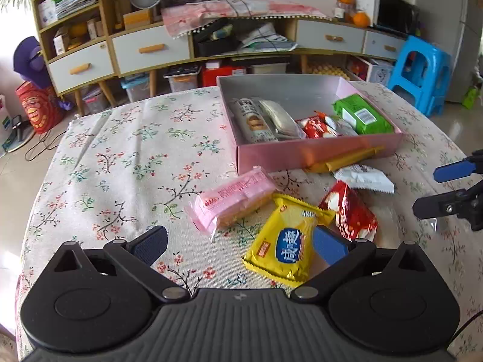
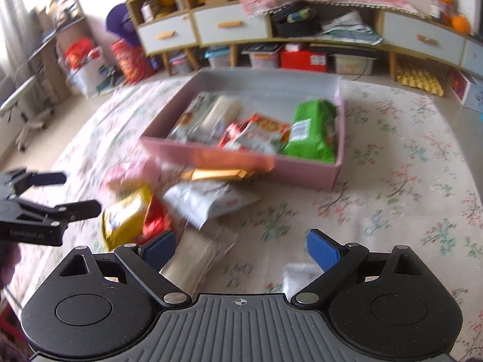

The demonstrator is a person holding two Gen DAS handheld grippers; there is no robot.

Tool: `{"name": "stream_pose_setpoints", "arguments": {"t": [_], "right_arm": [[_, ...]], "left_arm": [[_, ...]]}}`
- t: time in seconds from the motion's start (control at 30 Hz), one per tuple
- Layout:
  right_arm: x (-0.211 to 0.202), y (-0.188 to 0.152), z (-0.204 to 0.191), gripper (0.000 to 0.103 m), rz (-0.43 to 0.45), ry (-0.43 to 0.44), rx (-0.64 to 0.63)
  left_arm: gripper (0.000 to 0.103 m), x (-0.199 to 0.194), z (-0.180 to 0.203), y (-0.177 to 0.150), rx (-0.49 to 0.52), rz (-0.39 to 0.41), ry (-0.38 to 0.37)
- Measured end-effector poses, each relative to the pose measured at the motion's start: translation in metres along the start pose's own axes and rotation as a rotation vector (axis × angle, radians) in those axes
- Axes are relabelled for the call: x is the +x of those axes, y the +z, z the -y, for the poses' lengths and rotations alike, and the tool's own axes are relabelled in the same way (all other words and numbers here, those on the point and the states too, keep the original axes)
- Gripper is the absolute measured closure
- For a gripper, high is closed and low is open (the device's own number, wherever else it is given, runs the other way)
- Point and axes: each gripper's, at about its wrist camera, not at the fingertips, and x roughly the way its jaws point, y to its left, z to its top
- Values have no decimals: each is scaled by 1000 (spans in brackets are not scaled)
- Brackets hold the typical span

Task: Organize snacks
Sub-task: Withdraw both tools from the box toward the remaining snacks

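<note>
A pink box [image 1: 317, 152] [image 2: 241, 160] on the flowered tablecloth holds several snacks, among them a green packet [image 1: 362, 114] [image 2: 314, 129] and a biscuit roll [image 1: 252, 120]. In front of it lie loose snacks: a pink wafer pack [image 1: 232, 199], a yellow packet [image 1: 286, 241] [image 2: 126, 214], a red packet [image 1: 350, 211], a white packet [image 1: 365, 178] [image 2: 208, 199] and gold bars [image 1: 347, 160]. My left gripper [image 1: 240, 242] hangs open over the yellow packet, gripping nothing. My right gripper [image 2: 241, 247] is open above a pale clear-wrapped packet [image 2: 196, 259], its pads off it.
The right wrist view is blurred. A small white wrapper [image 2: 299, 274] lies near the right gripper's right finger. Bare tablecloth [image 1: 120, 166] stretches left of the box. Behind the table stand a cluttered sideboard [image 1: 151, 51] and a blue plastic stool [image 1: 422, 72].
</note>
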Motion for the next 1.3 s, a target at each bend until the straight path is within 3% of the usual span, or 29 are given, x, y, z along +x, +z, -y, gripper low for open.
{"name": "stream_pose_setpoints", "arguments": {"t": [0.2, 0.43, 0.73, 0.97, 1.3], "right_arm": [[10, -14, -32, 8, -38, 39, -119], [32, -25, -53, 8, -98, 33, -177], [41, -30, -38, 5, -125, -23, -209], [36, -31, -12, 5, -123, -43, -155], [37, -27, -26, 5, -101, -28, -187]], "left_arm": [[1, 7, -7, -10, -22, -8, -56], [1, 15, -3, -10, -10, -20, -71], [1, 28, 17, -13, 84, -52, -93], [2, 32, 28, -16, 143, -51, -94], [11, 36, 32, -12, 142, -62, -112]]}}
